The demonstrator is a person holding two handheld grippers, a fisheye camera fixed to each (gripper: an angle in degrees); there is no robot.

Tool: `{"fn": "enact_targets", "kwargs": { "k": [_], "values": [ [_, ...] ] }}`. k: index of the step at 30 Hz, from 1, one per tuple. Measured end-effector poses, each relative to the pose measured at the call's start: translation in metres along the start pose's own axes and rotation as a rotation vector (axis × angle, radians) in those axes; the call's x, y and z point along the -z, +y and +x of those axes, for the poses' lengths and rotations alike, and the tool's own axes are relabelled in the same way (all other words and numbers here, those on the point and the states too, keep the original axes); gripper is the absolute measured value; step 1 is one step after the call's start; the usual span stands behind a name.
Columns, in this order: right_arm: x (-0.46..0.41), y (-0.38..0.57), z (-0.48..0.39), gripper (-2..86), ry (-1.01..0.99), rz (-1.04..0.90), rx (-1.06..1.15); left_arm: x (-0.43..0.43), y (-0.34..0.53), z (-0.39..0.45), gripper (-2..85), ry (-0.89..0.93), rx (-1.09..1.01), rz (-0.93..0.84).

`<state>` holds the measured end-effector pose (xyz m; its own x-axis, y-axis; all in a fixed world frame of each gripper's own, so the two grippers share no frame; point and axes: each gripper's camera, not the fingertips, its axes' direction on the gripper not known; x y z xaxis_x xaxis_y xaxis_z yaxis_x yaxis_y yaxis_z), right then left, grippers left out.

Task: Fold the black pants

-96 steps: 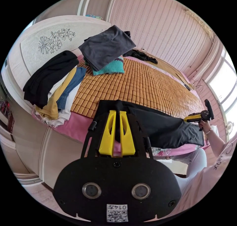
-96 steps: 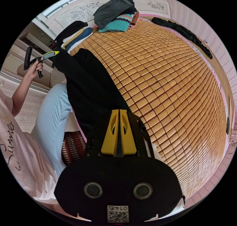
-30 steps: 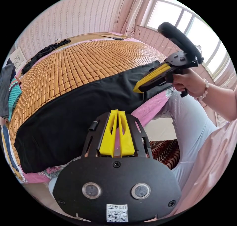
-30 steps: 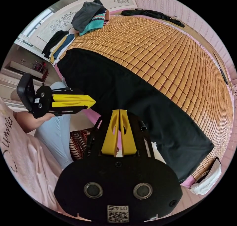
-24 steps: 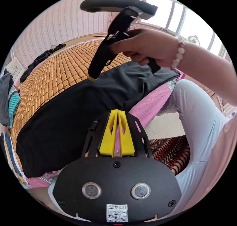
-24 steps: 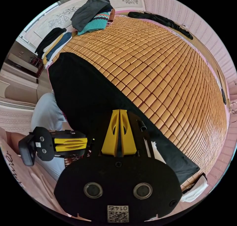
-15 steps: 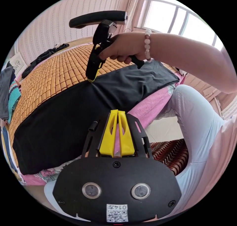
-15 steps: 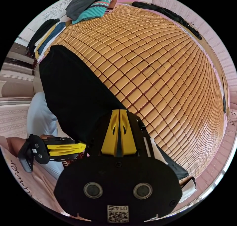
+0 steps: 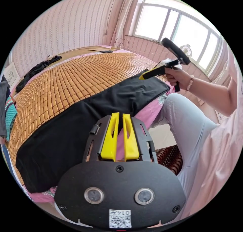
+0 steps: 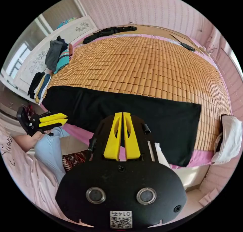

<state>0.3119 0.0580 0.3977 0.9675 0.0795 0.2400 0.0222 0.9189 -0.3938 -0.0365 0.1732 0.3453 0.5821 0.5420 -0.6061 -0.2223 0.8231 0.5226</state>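
The left gripper (image 9: 119,115) had its 2 jaws a little apart, holding nothing. The right gripper (image 10: 122,113) looked almost closed and empty, though its tips were hard to see against the cloth. The black pants (image 10: 121,110) lay flat past both, on the bamboo mat (image 10: 141,65).

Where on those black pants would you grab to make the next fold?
Probably the short end of the black pants by the white pillow, approached from the bed's edge: they lie flat in one long strip on the bamboo mat, so that end lifts over lengthwise.
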Motion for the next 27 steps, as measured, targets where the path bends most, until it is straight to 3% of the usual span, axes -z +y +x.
{"fn": "enact_targets", "kwargs": {
  "k": [4,8,15,21,27],
  "values": [
    [0.029,0.084,0.114,5.8,0.141,0.031,-0.353,-0.039,-0.06,0.01,8.0,0.064,-0.052,0.024],
    [0.023,0.133,0.187,11.8,0.032,0.037,-0.538,-0.087,-0.123,0.028,9.9,0.142,-0.134,0.001],
    [0.002,0.165,0.248,11.1,-0.127,0.027,-0.607,-0.202,-0.244,0.078,11.1,0.234,-0.274,-0.117],
    [0.013,0.197,0.278,3.1,-0.209,0.087,-0.553,-0.295,-0.308,0.128,10.7,0.272,-0.351,-0.238],
    [0.011,0.225,0.305,1.5,-0.279,0.112,-0.531,-0.378,-0.326,0.169,10.9,0.17,-0.418,-0.399]
  ]
}}
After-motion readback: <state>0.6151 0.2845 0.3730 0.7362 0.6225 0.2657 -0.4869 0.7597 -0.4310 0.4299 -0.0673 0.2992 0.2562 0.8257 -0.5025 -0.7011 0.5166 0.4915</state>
